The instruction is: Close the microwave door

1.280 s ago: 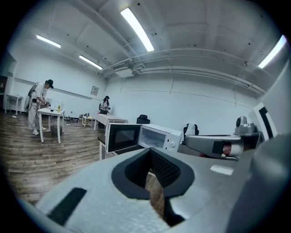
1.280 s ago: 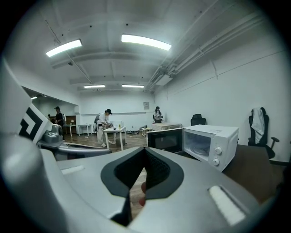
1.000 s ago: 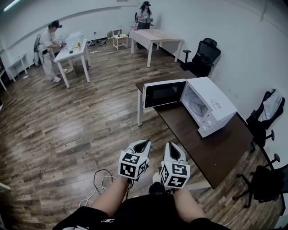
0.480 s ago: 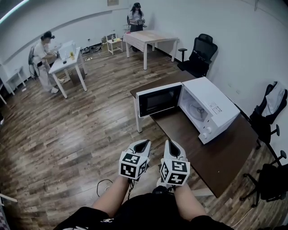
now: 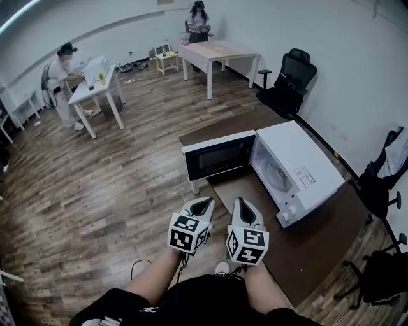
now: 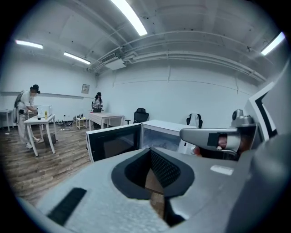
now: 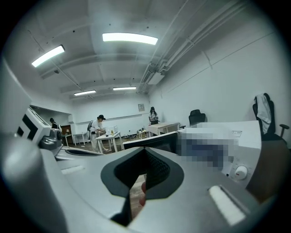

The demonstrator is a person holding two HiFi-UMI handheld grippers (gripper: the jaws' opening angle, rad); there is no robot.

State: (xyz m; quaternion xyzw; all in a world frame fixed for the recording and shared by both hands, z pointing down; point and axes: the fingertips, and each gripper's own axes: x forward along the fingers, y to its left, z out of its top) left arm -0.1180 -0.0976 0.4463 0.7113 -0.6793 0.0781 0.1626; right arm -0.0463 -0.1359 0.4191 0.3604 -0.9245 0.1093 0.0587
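A white microwave (image 5: 299,172) stands on a dark brown table (image 5: 306,242). Its black-windowed door (image 5: 220,156) swings wide open to the left. My left gripper (image 5: 203,205) and right gripper (image 5: 241,205) are held side by side below the door, well short of it, both shut and empty. In the left gripper view the left gripper (image 6: 152,152) points at the door (image 6: 113,142) and the open microwave (image 6: 159,134). In the right gripper view the right gripper (image 7: 145,154) faces the door (image 7: 150,141), with the microwave's body (image 7: 245,150) at the right.
A black office chair (image 5: 290,79) stands behind the table and another chair (image 5: 382,178) at the right. Two light tables stand far back, with a person (image 5: 64,70) at one and another person (image 5: 199,19) by the wall. A cable (image 5: 137,267) lies on the wooden floor.
The microwave and table have drawn nearer and lower in the head view as both grippers moved toward them together. The door stays open and both grippers stay shut.
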